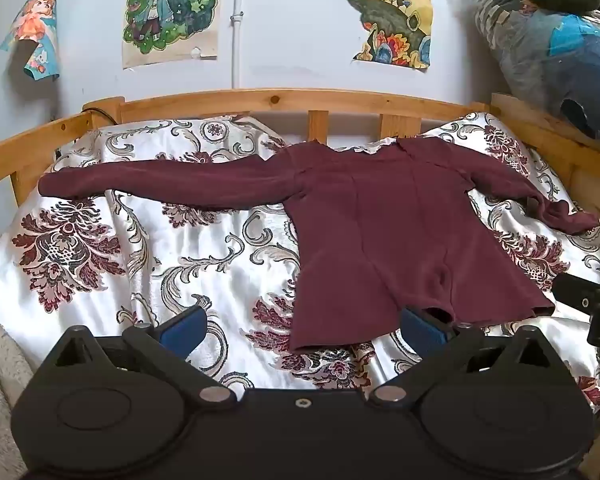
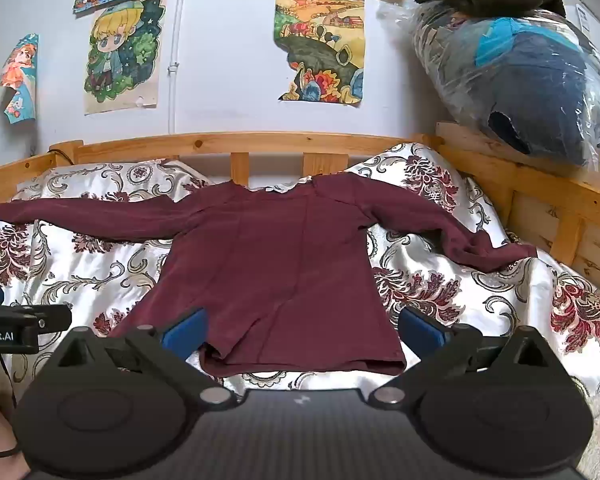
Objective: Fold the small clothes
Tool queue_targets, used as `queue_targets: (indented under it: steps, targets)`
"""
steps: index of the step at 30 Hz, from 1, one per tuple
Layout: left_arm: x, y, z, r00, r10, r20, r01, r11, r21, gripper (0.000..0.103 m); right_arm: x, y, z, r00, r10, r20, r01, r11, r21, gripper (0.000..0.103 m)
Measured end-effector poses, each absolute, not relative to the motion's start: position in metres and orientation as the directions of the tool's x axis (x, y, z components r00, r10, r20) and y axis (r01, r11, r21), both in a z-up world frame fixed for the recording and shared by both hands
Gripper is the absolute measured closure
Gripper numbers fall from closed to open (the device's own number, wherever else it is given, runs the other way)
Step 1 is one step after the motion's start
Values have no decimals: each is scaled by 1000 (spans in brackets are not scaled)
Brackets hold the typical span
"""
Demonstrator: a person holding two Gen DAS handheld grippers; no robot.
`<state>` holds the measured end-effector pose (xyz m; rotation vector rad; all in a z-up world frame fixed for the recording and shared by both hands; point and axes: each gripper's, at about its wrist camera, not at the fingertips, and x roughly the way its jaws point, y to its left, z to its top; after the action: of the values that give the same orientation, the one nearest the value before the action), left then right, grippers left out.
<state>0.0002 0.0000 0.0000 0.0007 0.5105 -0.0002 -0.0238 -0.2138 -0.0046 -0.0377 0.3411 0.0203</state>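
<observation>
Hovering low over the near side of the bed, the left gripper (image 1: 304, 326) is holding its blue pads spread wide with nothing between them, and the right gripper (image 2: 302, 330) is doing the same, its jaws standing apart on either side of the hem without pinching it. Just ahead of both claws, the maroon top (image 2: 276, 264) is lying flat and face-down on the floral satin bedspread (image 1: 148, 248), hem toward the claws and collar toward the far rail. It is looking like a light, limp knit that will sag and crease wherever it is lifted, so I am guessing a pinch at a hem corner or a cuff will carry it easily, while the glossy cover underneath may be letting it slide rather than fold cleanly. Off to the left claw's far left, the long sleeve (image 1: 164, 188) is stretching straight out; beyond the right claw's right side, the other sleeve (image 2: 476, 244) is lying bunched and twisted, likely needing smoothing first. Farther out, the wooden bed rail (image 2: 236, 142) is closing in the back and the right-hand side, with a plastic-wrapped bundle (image 2: 532, 80) sitting above it, so the open bedspread to the left is looking like the freer room for swinging cloth.
</observation>
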Motion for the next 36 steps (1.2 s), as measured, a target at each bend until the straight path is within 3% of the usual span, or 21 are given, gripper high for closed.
queue_targets:
  steps: [36]
  targets:
    - [3, 3, -5, 861, -11, -509, -5, 1000, -30, 1, -24, -213, -5, 942, 13, -334, -26, 999, -33, 0]
